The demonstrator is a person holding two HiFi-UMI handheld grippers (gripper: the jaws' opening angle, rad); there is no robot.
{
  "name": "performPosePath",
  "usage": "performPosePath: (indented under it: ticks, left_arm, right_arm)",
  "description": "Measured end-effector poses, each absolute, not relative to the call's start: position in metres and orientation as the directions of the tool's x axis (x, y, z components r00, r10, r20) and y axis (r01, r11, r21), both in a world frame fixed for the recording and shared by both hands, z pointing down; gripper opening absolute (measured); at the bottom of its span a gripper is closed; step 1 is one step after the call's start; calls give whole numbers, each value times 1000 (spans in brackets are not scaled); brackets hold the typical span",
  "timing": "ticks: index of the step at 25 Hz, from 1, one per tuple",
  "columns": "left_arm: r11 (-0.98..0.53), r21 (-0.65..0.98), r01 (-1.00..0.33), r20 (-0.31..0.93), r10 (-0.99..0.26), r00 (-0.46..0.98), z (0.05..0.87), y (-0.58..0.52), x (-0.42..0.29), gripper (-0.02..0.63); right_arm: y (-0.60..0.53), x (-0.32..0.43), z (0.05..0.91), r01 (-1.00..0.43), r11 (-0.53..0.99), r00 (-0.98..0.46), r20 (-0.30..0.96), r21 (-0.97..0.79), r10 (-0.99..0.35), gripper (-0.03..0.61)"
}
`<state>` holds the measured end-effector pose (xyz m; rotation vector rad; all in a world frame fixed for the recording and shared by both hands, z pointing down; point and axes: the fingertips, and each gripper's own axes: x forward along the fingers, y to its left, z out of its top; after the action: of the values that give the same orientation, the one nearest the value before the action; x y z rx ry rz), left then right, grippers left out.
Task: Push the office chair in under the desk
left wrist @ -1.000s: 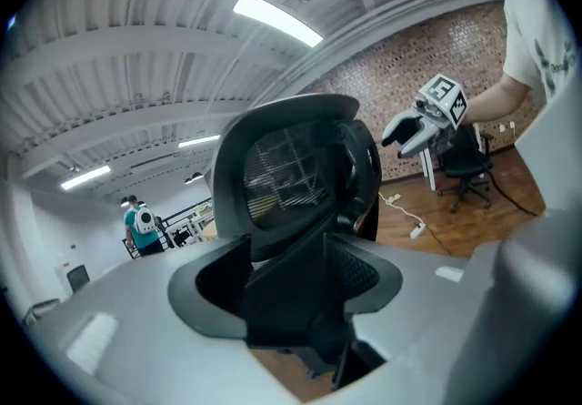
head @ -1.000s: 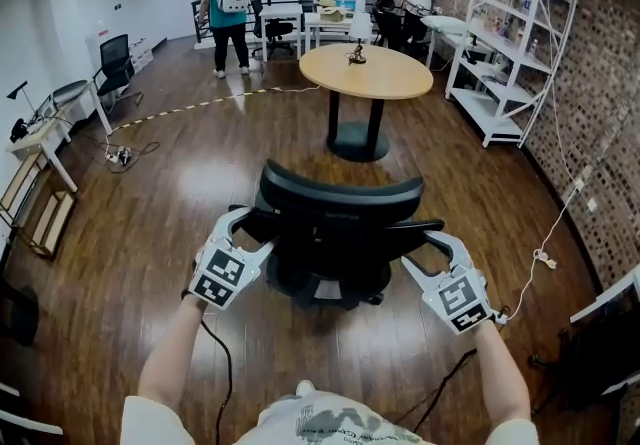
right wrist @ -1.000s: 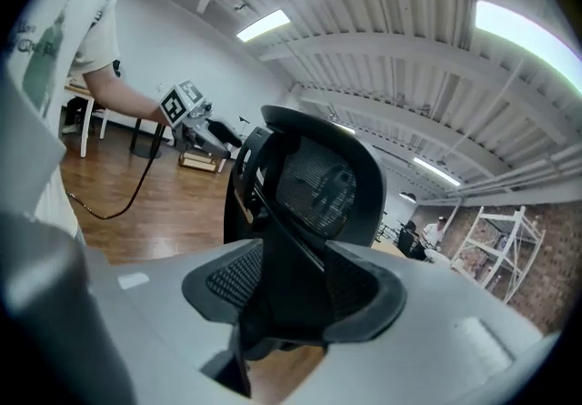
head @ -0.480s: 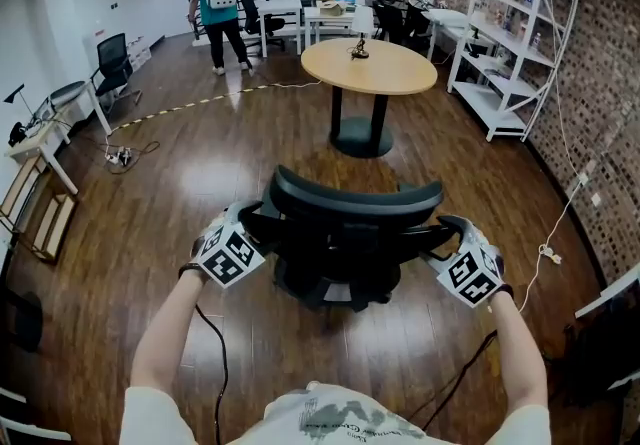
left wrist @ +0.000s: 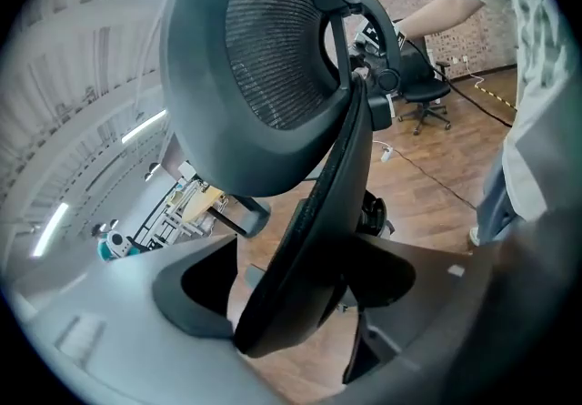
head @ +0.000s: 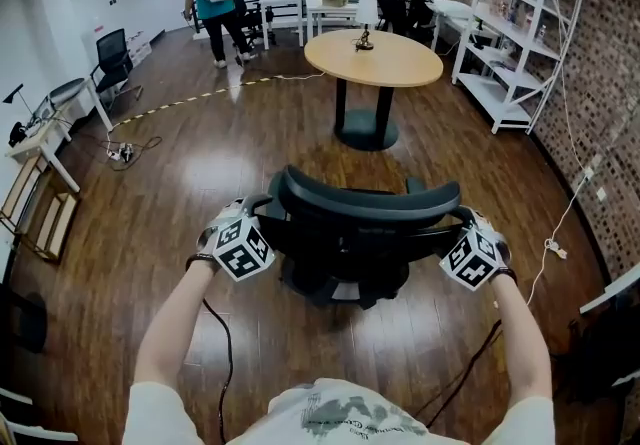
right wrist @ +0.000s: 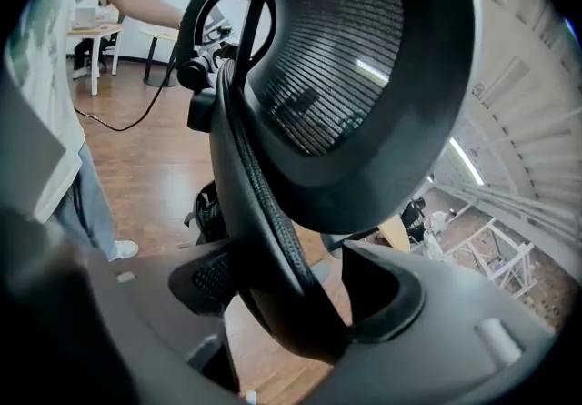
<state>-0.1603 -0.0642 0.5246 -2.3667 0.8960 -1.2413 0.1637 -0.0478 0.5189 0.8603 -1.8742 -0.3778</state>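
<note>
Black-and-white marker squares show where our left gripper [head: 262, 221] sits: at the left edge of the office chair [head: 345, 273], level with the top of its backrest [head: 365, 205]. Its jaws have just been opening and now stand wide apart. The left gripper view shows the dark rim of the mesh back running between them, though we cannot see that the pads press on it. We judge that they straddle the rim so that a shove will carry into the frame and not slip off it. The chair stands in the middle, on the bare wooden floor [head: 180, 183], with its back toward us and its seat facing the round wood-topped table [head: 372, 58], which is well apart from it. At the right edge our right gripper [head: 462, 225] mirrors the left. Its jaws have also just been opening, and they stand spread with the backrest's rim between them. With one gripper on each side, we judge, the chair will roll straight and not swivel. The push itself is not yet done.
</note>
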Motion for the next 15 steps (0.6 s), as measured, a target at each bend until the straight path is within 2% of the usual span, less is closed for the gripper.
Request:
performPosePath:
  ticks: [2,7,15]
  left_arm:
    - [-762,-536,-362,629,-647,431,530,-68,-156,368]
    - [-762,-583,-282,633,-644,430,537,-76,-150,273]
    - [-750,-596,-286,603,-653,457,539,-86,-146,272]
  right_arm:
    - [-52,161,520,-386,699,-240,666,603,-707,327]
    - [-60,159,522,-353,710,-224,682,609,-696,315]
    - [-65,162,526,-335,687,-210,660,645,-722,292]
